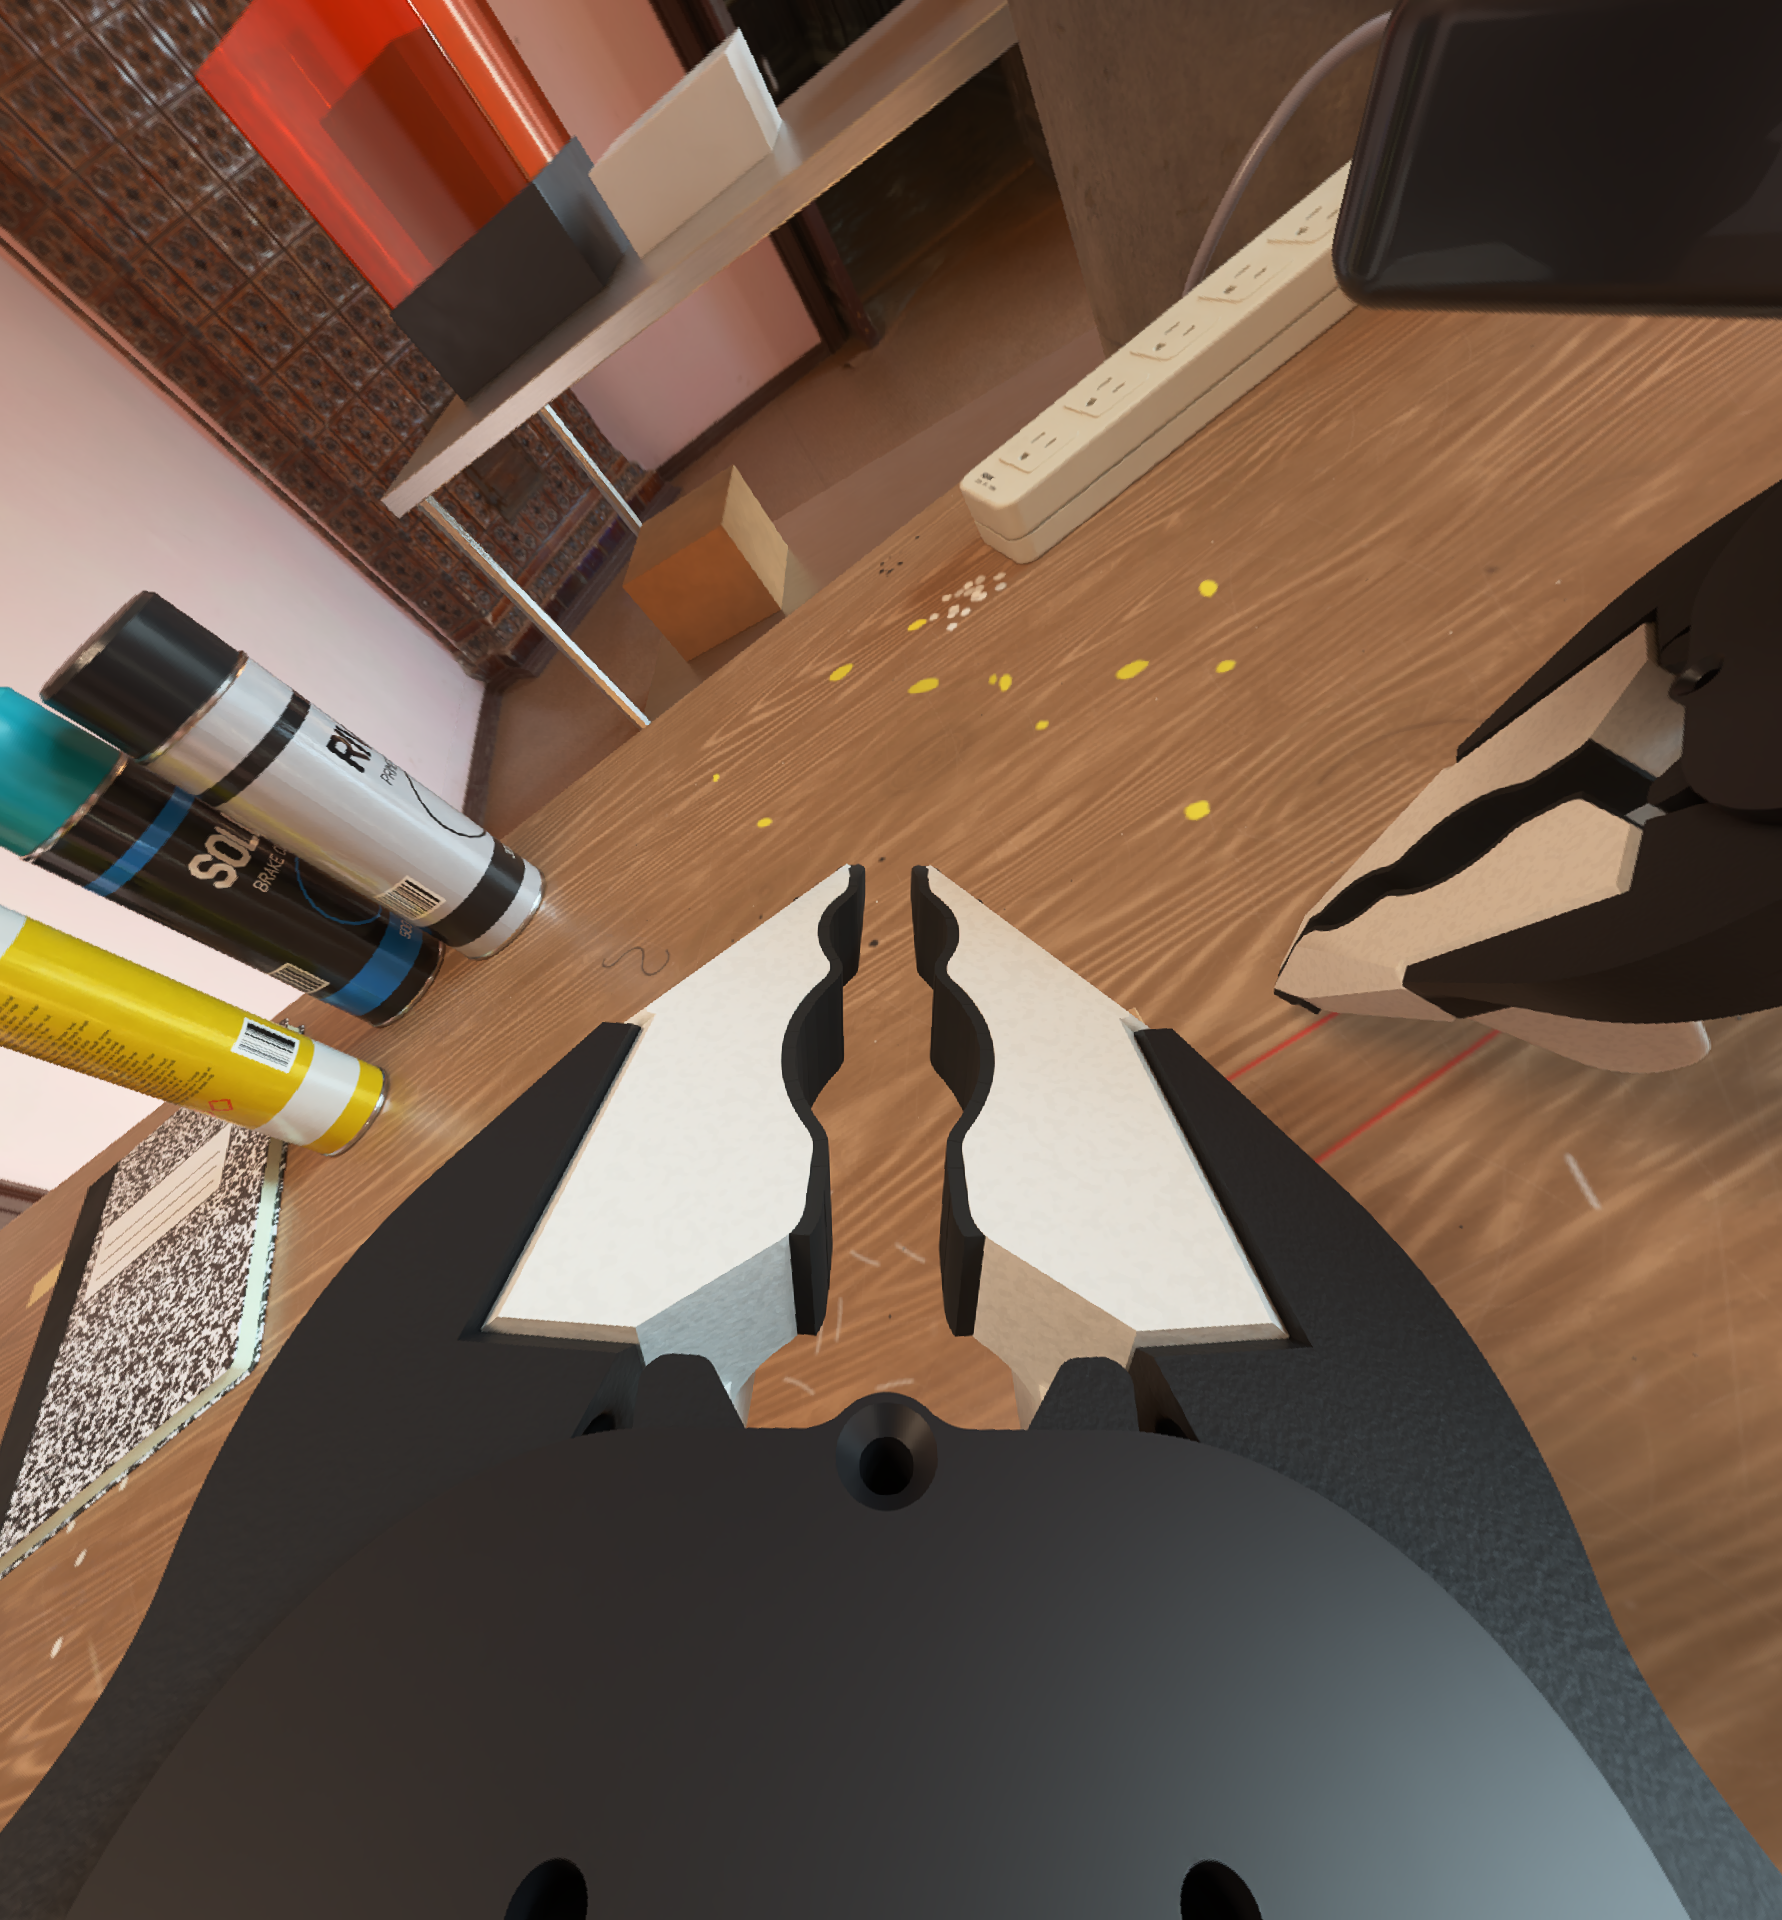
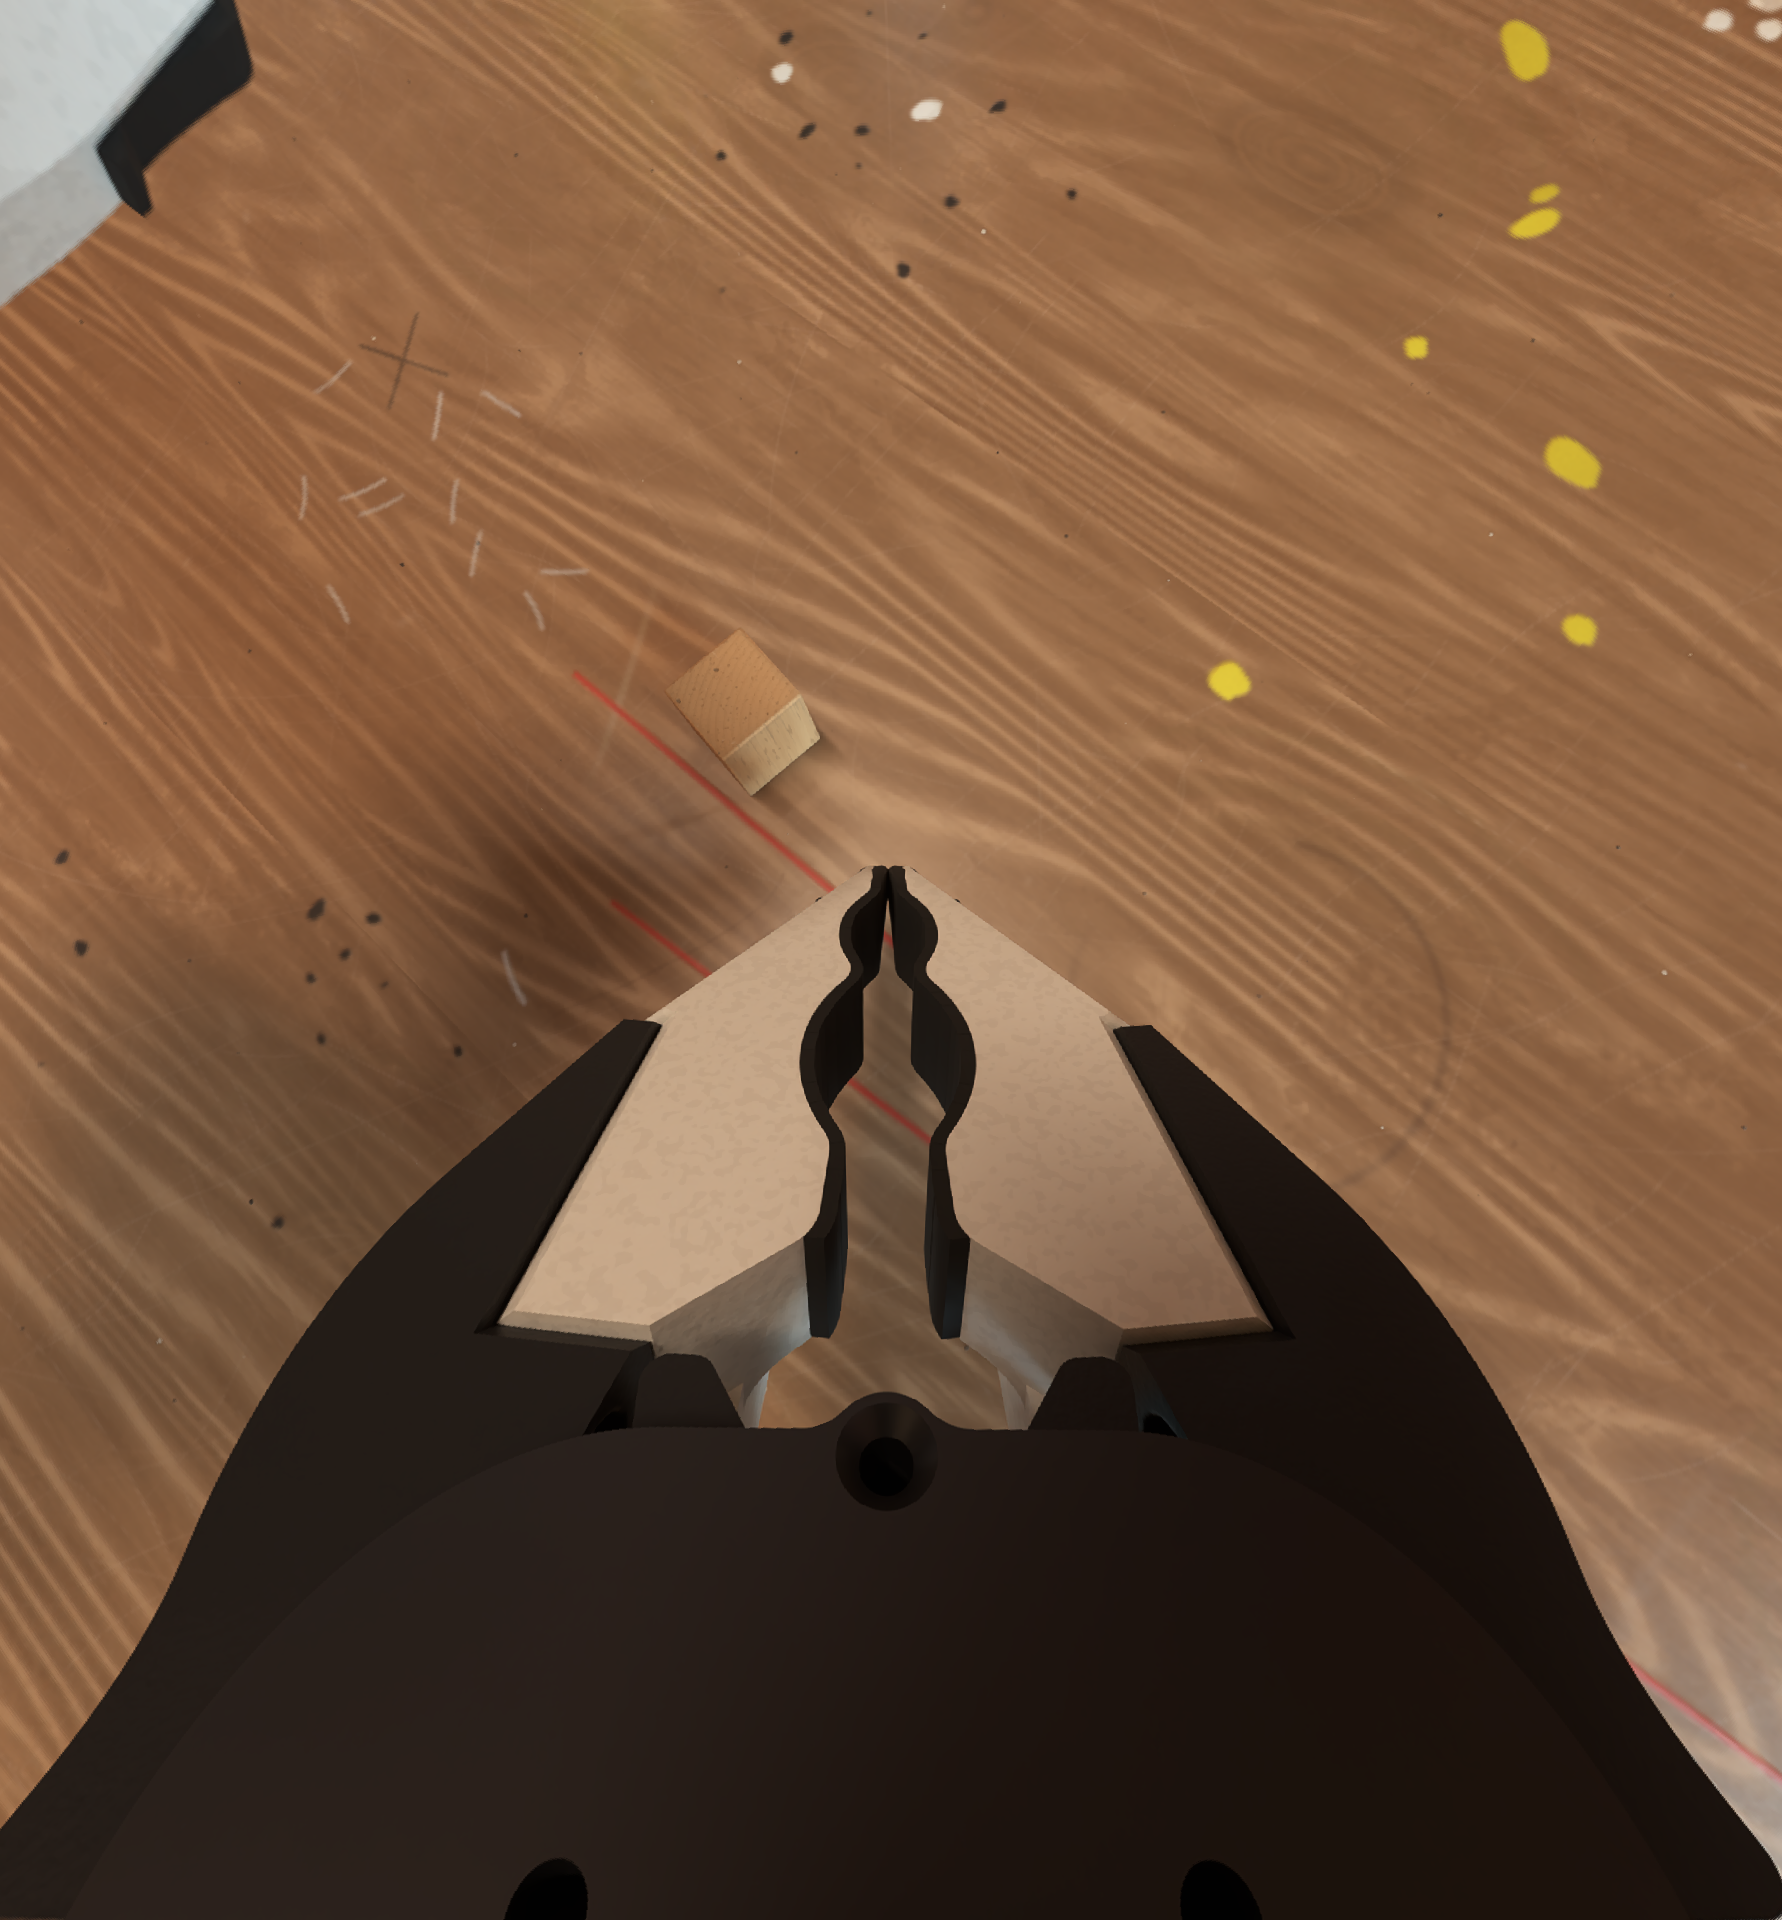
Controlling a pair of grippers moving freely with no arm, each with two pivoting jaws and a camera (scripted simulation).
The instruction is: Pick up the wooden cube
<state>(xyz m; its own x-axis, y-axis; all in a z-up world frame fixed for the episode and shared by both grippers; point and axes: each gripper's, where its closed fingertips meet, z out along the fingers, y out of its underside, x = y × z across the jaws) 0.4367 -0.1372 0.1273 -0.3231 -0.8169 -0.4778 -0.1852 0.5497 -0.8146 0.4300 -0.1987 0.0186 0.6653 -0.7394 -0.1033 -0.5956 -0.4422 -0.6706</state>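
Observation:
The small wooden cube [image 2: 745,712] lies on the wooden table [image 2: 1178,935] in the right wrist view, beside a thin red line. My right gripper [image 2: 887,873] is shut and empty, its tips touching, just short of the cube and slightly right of it. It also shows in the left wrist view [image 1: 1302,977], at the right, low over the table. My left gripper [image 1: 887,878] is empty, with a narrow gap between its tips, above bare table. The cube does not show in the left wrist view.
Three spray cans lie at the left: white [image 1: 347,790], black and blue [image 1: 232,883], yellow [image 1: 139,1018]. A speckled notebook [image 1: 139,1340] lies near them. A power strip [image 1: 1157,384] and a black object [image 1: 1593,156] sit at the far edge. Yellow paint spots [image 1: 1131,670] dot the table.

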